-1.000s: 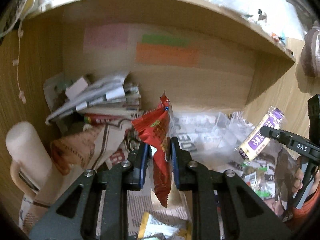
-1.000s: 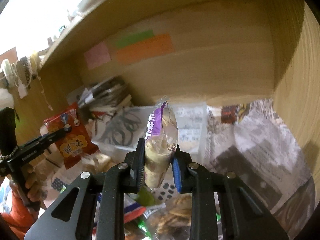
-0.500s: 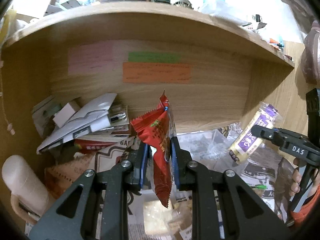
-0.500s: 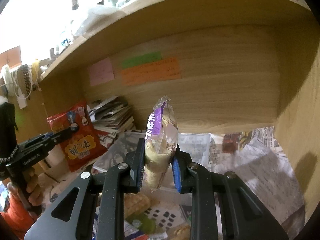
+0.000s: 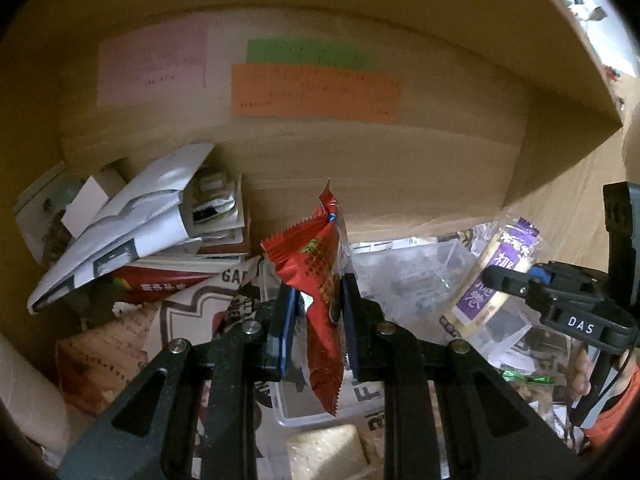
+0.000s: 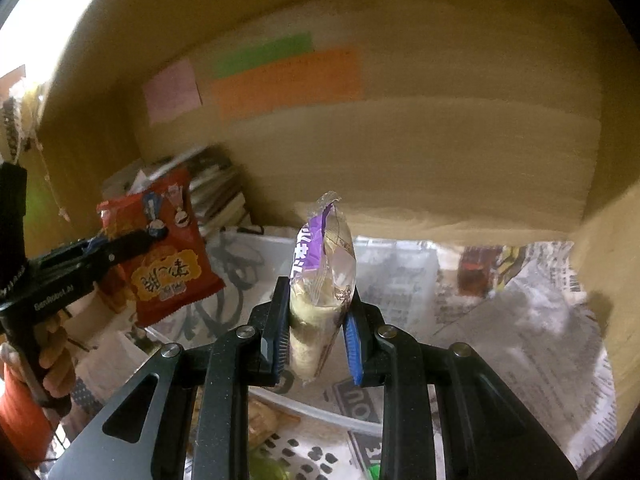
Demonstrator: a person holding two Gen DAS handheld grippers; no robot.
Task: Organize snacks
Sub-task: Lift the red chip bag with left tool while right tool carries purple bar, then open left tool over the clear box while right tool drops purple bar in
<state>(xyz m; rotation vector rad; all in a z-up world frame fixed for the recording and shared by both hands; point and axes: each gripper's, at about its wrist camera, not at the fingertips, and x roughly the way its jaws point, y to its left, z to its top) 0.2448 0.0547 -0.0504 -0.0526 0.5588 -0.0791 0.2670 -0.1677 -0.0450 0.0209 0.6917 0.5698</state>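
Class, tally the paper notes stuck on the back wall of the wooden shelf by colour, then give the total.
Pink note: 1
Green note: 1
Orange note: 1
Total: 3

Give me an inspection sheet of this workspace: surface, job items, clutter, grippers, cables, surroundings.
Surface: newspaper lines the shelf floor.
Job's things: red snack packet and purple-labelled snack packet, both held up; clear plastic bin sits behind them.
Clutter: pile of papers and booklets at back left; loose snacks at the near edge.
Grippers: left gripper shut on the red snack packet; right gripper shut on the purple-labelled snack packet.
Cables: nothing seen.
Surroundings: wooden back panel with pink, green and orange notes.
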